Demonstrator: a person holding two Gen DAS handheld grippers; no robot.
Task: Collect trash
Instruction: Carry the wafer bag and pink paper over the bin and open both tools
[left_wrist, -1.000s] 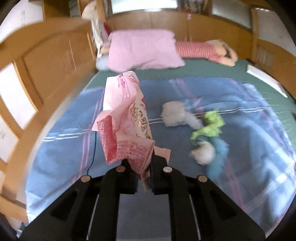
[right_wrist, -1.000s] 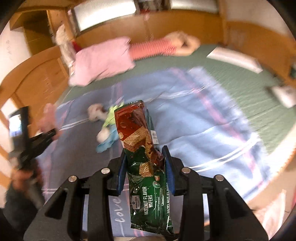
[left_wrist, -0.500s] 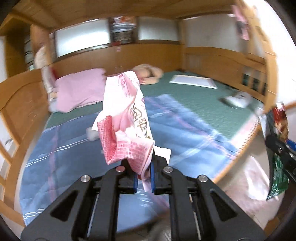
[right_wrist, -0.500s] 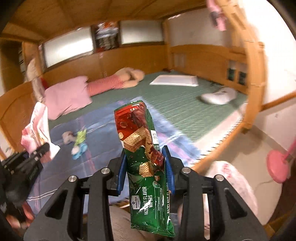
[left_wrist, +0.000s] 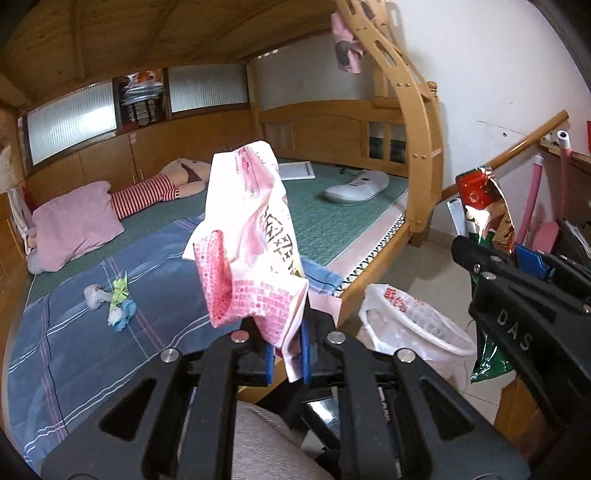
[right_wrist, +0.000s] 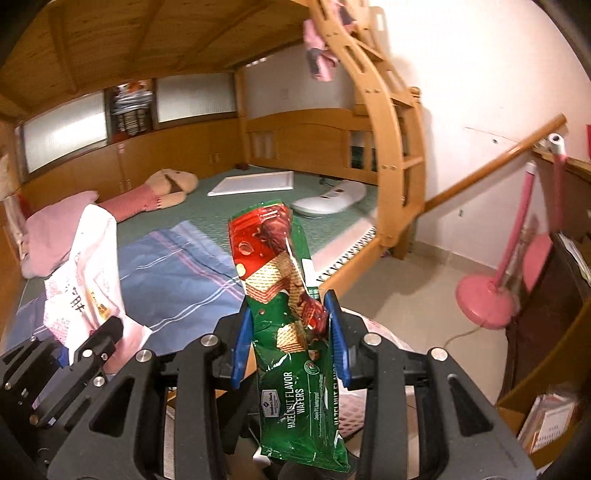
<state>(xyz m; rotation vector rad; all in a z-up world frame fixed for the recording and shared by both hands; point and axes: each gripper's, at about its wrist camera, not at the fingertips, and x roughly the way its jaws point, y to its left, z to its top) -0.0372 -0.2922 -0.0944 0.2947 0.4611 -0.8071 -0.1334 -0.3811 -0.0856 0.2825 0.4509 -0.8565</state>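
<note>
The likeliest slip from here is a miss at the bin (left_wrist: 413, 325): its white bag liner sits on the floor just beside the bed (left_wrist: 110, 332) corner, low and to the right in the left view, and both wrappers are light, crumpled film that can catch air or cling to a pad instead of dropping straight. The pink wrapper (left_wrist: 251, 240) stands tall above the left claw (left_wrist: 287, 350), which is clenched on only its bottom edge, so a quick swing could make it flop or slide out early onto the floor. The wafer pack (right_wrist: 291, 314) is gripped across its middle by the right claw (right_wrist: 290, 339), jaws pressed against both sides; it hangs well below the pads, and that tail could snag the bin's rim or the other claw, since the two tools are close together. More trash (left_wrist: 112, 301), a small cluster of white, green and blue scraps, lies on the blue blanket (left_wrist: 74, 350), well apart from both claws, so the job is not finished once these two go in. Both claws point forward and somewhat downward, side by side, the right one ahead and to the right of the left, nearer the bin; neither is over its opening yet.
</note>
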